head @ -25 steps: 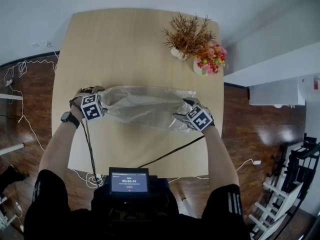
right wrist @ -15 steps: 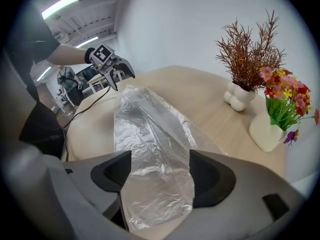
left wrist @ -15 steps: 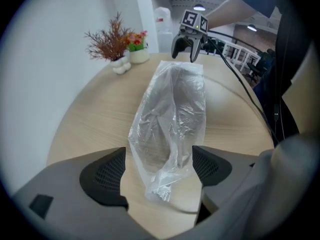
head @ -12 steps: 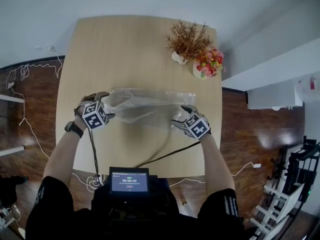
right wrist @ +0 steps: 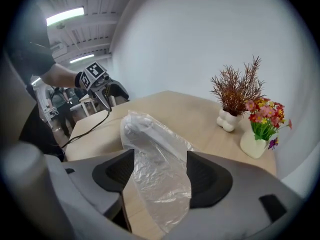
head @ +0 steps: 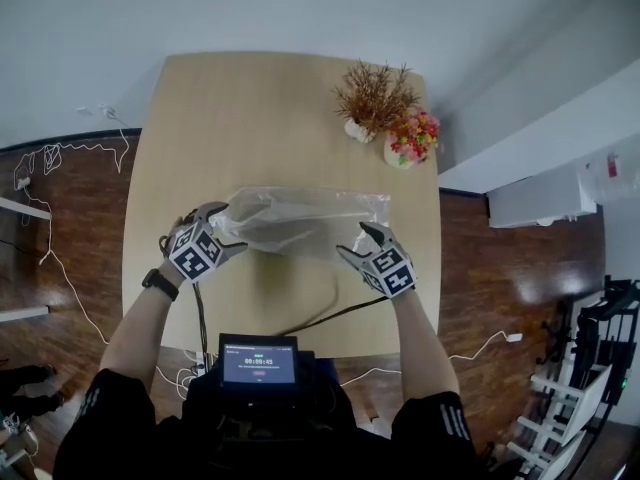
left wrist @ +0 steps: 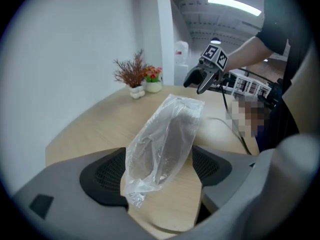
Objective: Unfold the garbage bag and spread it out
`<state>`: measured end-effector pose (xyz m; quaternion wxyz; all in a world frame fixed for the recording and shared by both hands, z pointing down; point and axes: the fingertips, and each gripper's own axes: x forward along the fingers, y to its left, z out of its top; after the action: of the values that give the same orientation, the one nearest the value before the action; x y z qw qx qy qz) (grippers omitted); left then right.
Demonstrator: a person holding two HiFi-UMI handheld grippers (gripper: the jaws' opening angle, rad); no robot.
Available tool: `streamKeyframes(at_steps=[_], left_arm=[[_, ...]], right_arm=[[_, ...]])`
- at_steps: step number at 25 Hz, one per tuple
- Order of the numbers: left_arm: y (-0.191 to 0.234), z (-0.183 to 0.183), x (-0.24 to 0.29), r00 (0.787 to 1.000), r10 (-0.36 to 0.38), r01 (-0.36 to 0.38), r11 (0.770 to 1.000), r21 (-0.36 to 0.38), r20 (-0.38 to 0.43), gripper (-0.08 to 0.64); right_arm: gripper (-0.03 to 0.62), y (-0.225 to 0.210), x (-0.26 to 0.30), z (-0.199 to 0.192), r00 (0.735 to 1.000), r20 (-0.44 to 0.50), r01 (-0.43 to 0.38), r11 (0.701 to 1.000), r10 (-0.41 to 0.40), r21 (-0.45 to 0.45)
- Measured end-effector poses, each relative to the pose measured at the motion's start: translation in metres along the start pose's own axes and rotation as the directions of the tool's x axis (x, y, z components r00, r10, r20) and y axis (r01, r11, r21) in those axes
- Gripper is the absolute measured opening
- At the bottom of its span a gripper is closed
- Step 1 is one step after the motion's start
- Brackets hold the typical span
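1. The garbage bag (head: pixel 300 223), clear and crinkled, stretches left to right over the near half of the desk (head: pixel 260 118), roughly parallel to the near edge. Its right end is closer to the right edge than its left end is to the left edge.
2. The bag looks puffed and only partly flattened. Whether its middle rests on the desk top or hangs just above it cannot be told.
3. The left gripper (head: pixel 228 226) sits at the bag's left end. Its jaws stand wide apart with the crumpled end of the bag between them. The plastic lies against one pad, and a bare gap shows before the other, so nothing is clamped.
4. The right gripper (head: pixel 357 241) sits at the bag's right end. Its jaws are wide but closing, with the plastic filling most of the gap between the pads and not squeezed.
5. At the far right corner of the desk stand a dried brown plant (head: pixel 372 93) and, just beside it toward the right edge, a pot of colourful flowers (head: pixel 412 136). Both are well apart from the bag.
6. A black cable (head: pixel 330 313) crosses the near edge of the desk, below the bag.
7. A small screen (head: pixel 259 363) sits at the person's chest, off the near edge.
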<state>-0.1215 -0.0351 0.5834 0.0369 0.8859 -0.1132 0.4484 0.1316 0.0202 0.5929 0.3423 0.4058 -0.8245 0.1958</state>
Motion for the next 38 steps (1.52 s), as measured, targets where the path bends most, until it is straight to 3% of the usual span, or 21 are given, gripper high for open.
streamKeyframes(at_steps=[4, 10, 18, 24, 36, 38], left_arm=[[-0.010, 0.008, -0.012, 0.998, -0.006, 0.007, 1.000, -0.018, 0.058, 0.423], [-0.031, 0.013, -0.027, 0.992, -0.035, 0.040, 0.998, -0.041, 0.119, 0.423], [-0.053, 0.030, -0.053, 0.979, -0.050, 0.058, 0.998, -0.031, 0.196, 0.422], [-0.069, 0.030, -0.063, 0.974, -0.027, 0.042, 0.997, -0.061, 0.224, 0.422], [-0.125, 0.037, -0.084, 0.959, 0.080, -0.029, 0.982, -0.184, 0.272, 0.420], [-0.135, 0.040, -0.089, 0.956, 0.086, -0.035, 0.983, -0.180, 0.282, 0.369]], right_arm=[[0.349, 0.011, -0.015, 0.016, 0.997, 0.060, 0.055, 0.998, -0.057, 0.036], [0.341, 0.030, -0.042, 0.032, 0.981, 0.153, 0.093, 0.980, -0.121, 0.177], [0.322, 0.060, -0.077, 0.049, 0.953, 0.231, 0.144, 0.963, -0.197, 0.229], [0.299, 0.076, -0.102, 0.063, 0.917, 0.341, 0.097, 0.943, -0.210, 0.318], [0.261, 0.103, -0.135, 0.055, 0.884, 0.440, 0.006, 0.945, -0.157, 0.326], [0.255, 0.110, -0.141, 0.053, 0.876, 0.459, -0.011, 0.944, -0.150, 0.331]])
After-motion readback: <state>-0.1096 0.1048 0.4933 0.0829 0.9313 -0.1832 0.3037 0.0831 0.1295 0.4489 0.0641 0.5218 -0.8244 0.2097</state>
